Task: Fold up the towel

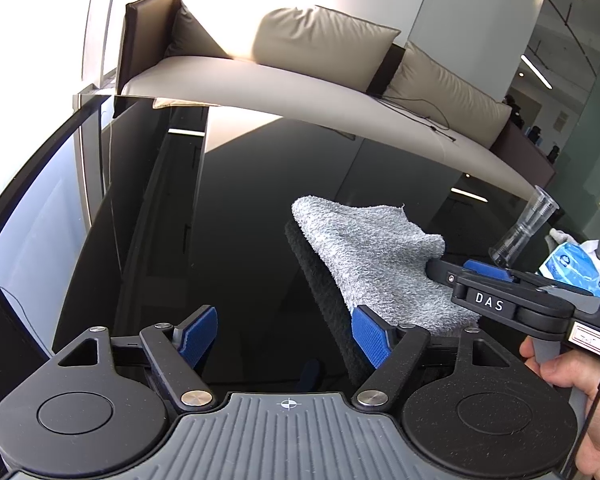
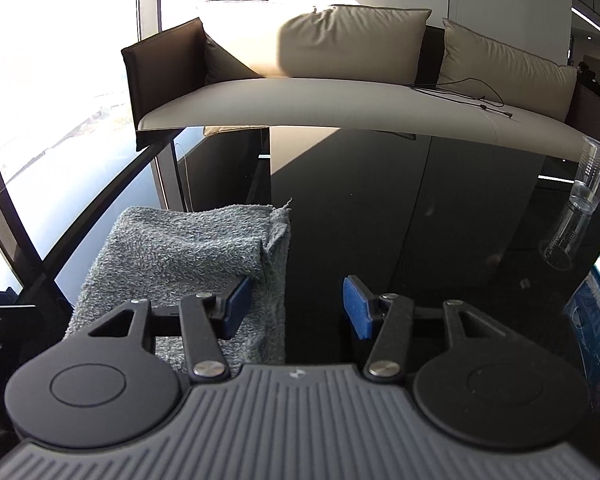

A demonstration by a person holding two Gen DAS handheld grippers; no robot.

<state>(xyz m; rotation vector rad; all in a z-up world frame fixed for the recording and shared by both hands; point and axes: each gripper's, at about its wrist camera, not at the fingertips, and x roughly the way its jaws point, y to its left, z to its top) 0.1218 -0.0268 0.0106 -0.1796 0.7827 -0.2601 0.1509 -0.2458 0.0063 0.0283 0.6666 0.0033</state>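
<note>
A grey towel (image 1: 376, 252) lies folded on the black glossy table (image 1: 228, 216), right of centre in the left wrist view. It also shows at the left of the right wrist view (image 2: 188, 252), with a frayed corner sticking up. My left gripper (image 1: 284, 340) is open and empty just in front of the towel, its right finger touching the towel's near edge. My right gripper (image 2: 296, 308) is open and empty, with its left finger resting over the towel's right edge. The right gripper also appears from the side in the left wrist view (image 1: 472, 276), above the towel's right part.
A clear plastic cup (image 2: 580, 208) stands at the table's right side, also in the left wrist view (image 1: 524, 232). A blue and white packet (image 1: 572, 264) lies at the right edge. A beige sofa (image 2: 340, 92) stands behind the table. Windows are at the left.
</note>
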